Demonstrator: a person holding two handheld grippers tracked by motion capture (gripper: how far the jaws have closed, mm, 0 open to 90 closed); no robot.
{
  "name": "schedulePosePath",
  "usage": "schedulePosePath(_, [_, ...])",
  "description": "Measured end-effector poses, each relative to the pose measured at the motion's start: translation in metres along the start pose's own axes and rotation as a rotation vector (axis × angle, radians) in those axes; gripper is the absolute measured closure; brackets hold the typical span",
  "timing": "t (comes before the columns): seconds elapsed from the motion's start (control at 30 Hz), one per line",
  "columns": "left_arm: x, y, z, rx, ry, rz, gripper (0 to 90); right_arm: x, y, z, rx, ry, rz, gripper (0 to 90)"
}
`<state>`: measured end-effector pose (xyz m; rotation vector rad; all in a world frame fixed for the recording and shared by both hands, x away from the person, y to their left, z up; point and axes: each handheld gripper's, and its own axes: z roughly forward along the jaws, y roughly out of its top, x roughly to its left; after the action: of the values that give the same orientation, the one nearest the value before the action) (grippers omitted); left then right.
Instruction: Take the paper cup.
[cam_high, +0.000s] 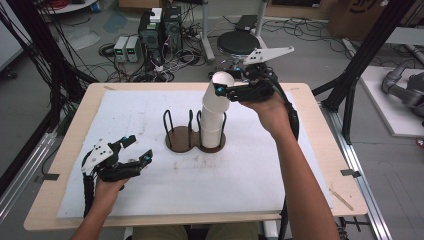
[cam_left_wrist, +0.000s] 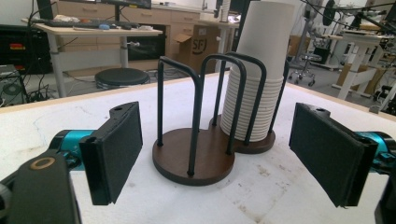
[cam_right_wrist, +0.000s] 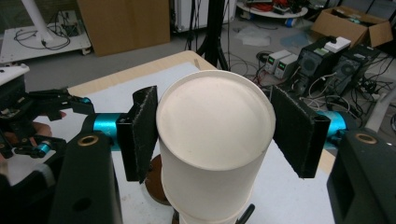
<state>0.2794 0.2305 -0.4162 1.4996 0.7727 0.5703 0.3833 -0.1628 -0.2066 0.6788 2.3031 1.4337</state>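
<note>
Black hand-held gripper (cam_high: 131, 151); teal jaw mounts; grey triangular plate; trailing black cable

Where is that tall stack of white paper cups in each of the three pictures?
High view: stack of cups stands centre, in the holder's right bay.
Left gripper view: stack right of centre, top cut off.
Right gripper view: top cup fills the centre.
Shared landmark: the wire cup holder.

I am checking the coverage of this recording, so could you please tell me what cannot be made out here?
- Cup stack: top cut off by the upper edge in the left gripper view.
- Holder: largely hidden behind the top cup in the right gripper view.
- Right gripper: its far pad is hidden by that cup in the high view.
</note>
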Motion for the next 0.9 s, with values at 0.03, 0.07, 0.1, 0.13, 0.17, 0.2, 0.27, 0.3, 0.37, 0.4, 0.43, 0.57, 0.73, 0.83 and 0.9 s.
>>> schedulePosePath(0.03, [-0.001, 0.000, 0.000, -0.001, 0.000, -0.002, 17.2, 0.000, 0.000, 0.000, 0.000, 0.000, 0.000, 36.4])
schedulePosePath(0.07, [-0.001, 0.000, 0.000, 0.001, -0.002, -0.001, 17.2, 0.000, 0.000, -0.002, -0.003, 0.002, -0.002, 36.4])
schedulePosePath(0.1, [-0.001, 0.000, 0.000, 0.000, -0.003, 0.000, 17.2, 0.001, 0.000, -0.005, -0.005, 0.001, -0.007, 36.4])
schedulePosePath(0.13, [-0.002, 0.000, 0.001, -0.002, -0.004, 0.001, 17.2, 0.001, 0.000, -0.007, -0.003, 0.001, -0.006, 36.4])
schedulePosePath(0.17, [-0.002, 0.000, 0.001, -0.003, -0.005, 0.002, 17.2, 0.002, -0.001, -0.009, -0.003, 0.001, -0.007, 36.4])
schedulePosePath(0.2, [-0.002, 0.000, 0.001, -0.003, -0.006, 0.001, 17.2, 0.003, -0.002, -0.011, -0.004, 0.003, -0.008, 36.4])
schedulePosePath(0.27, [-0.004, 0.000, 0.002, -0.003, -0.010, 0.001, 17.2, 0.005, -0.004, -0.017, -0.009, 0.007, -0.012, 36.4])
schedulePosePath(0.3, [-0.004, 0.000, 0.002, -0.002, -0.013, 0.003, 17.2, 0.006, -0.005, -0.020, -0.011, 0.010, -0.010, 36.5])
schedulePosePath(0.37, [-0.005, 0.000, 0.002, -0.001, -0.015, 0.004, 17.2, 0.007, -0.008, -0.027, -0.010, 0.015, -0.015, 36.5])
schedulePosePath(0.4, [-0.006, 0.000, 0.002, 0.000, -0.016, 0.006, 17.2, 0.008, -0.010, -0.031, -0.015, 0.024, -0.011, 36.5])
schedulePosePath(0.43, [-0.006, 0.000, 0.002, 0.002, -0.017, 0.007, 17.2, 0.009, -0.012, -0.035, -0.014, 0.025, -0.008, 36.5])
schedulePosePath(0.57, [-0.009, 0.000, 0.004, 0.002, -0.025, 0.010, 17.2, 0.010, -0.024, -0.047, -0.006, 0.039, 0.000, 36.5])
schedulePosePath(0.73, [-0.012, 0.000, 0.005, 0.006, -0.039, 0.018, 17.2, 0.009, -0.054, -0.057, 0.005, 0.074, 0.014, 36.5])
schedulePosePath(0.83, [-0.013, -0.001, 0.007, 0.020, -0.056, 0.020, 16.8, 0.010, -0.067, -0.057, 0.017, 0.084, 0.018, 36.5])
schedulePosePath(0.9, [-0.014, -0.002, 0.009, 0.030, -0.069, 0.008, 16.1, 0.011, -0.081, -0.055, 0.028, 0.094, 0.022, 36.5])
